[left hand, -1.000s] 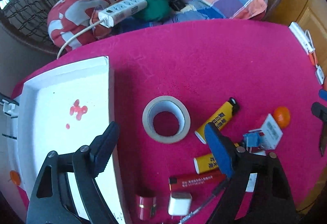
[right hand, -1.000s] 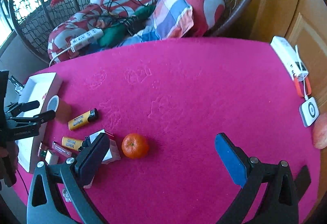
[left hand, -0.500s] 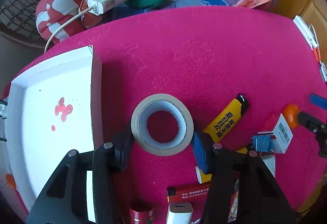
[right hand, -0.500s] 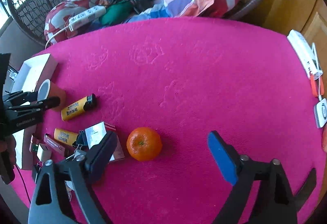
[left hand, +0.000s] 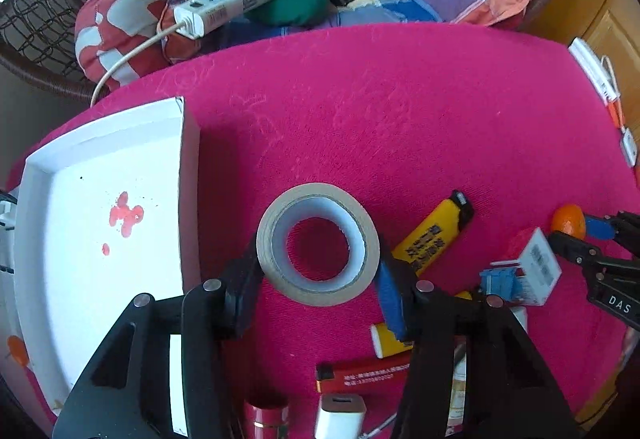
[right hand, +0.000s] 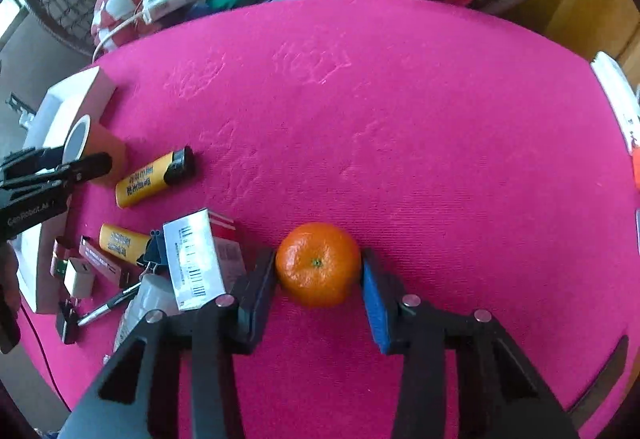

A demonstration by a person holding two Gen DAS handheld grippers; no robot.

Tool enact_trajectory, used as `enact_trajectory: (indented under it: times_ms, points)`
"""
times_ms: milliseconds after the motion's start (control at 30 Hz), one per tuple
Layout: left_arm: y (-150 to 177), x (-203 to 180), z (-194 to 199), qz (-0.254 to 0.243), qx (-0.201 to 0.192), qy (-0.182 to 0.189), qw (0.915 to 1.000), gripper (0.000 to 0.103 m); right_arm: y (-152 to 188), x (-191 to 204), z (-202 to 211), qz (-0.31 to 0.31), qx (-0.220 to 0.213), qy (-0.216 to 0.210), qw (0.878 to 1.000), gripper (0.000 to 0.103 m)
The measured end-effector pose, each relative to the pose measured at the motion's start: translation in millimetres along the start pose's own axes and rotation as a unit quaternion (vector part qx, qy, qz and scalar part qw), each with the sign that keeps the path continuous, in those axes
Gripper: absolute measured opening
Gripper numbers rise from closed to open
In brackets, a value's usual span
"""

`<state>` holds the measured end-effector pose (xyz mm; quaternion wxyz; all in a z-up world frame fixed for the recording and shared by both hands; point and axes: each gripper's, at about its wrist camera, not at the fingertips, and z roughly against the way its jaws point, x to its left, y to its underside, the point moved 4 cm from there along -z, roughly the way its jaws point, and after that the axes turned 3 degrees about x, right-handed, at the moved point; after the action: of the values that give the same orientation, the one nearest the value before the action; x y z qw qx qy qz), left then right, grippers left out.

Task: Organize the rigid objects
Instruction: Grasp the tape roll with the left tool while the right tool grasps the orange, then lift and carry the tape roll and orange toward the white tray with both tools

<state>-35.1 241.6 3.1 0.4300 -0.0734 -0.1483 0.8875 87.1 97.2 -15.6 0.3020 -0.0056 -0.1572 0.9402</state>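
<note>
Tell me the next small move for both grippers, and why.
Probably lift both straight up. The left gripper has closed on the tape roll, pads against its outer sides, and the right gripper has just been closing on the orange, pads at both flanks. Both things sit on the pink cloth; the white tray lies beside the roll.

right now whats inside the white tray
The white tray holds no objects in its visible part, only red stains on the floor. The left gripper, shut on the tape roll, covers its near corner.
</note>
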Motion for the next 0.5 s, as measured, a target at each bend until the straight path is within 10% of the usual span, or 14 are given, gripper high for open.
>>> enact_trajectory:
  times_ms: [300,500]
  points:
    - [-3,1,68,0.046,-0.065,0.04,0.9961,0.05,0,-8,71,-0.041,-0.082,-0.023,0.996,0.041]
    - [-2,6,163,0.074,-0.162,0.061,0.982,0.05,-7,9,171,-0.031,-0.211,-0.047,0.976,0.041]
